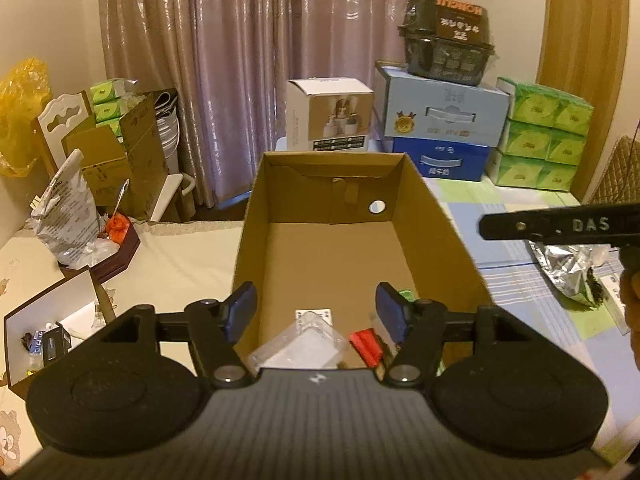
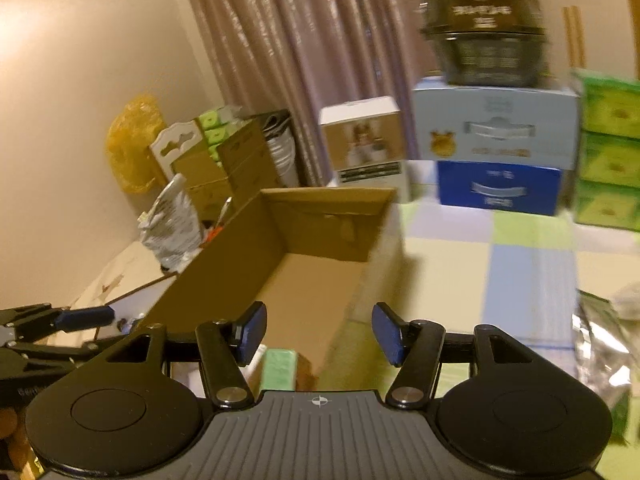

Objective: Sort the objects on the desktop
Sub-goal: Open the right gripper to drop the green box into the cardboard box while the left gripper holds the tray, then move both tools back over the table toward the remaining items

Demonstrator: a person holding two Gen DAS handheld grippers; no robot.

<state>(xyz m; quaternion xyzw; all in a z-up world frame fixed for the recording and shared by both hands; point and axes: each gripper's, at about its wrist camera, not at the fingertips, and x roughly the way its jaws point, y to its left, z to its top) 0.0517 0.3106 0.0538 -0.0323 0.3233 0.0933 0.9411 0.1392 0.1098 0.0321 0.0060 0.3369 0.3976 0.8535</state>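
Left wrist view: left gripper (image 1: 316,312) fingers wide, empty, over cardboard box (image 1: 452,236). Clear plastic packet (image 1: 298,346) at 6 o'clock on box floor, red item (image 1: 366,346) beside it; looks light, slippery, pinch edges. Right gripper (image 2: 318,332) also wide, empty.

A home, seemingly a bedroom used for storage. Ahead of the jaws, a pinkish curtain (image 1: 240,60) hangs to the floor. Stacked milk cartons (image 1: 442,128) and green tissue packs (image 1: 544,140) sit on a patchwork bedspread (image 1: 500,248) to the jaws' right.
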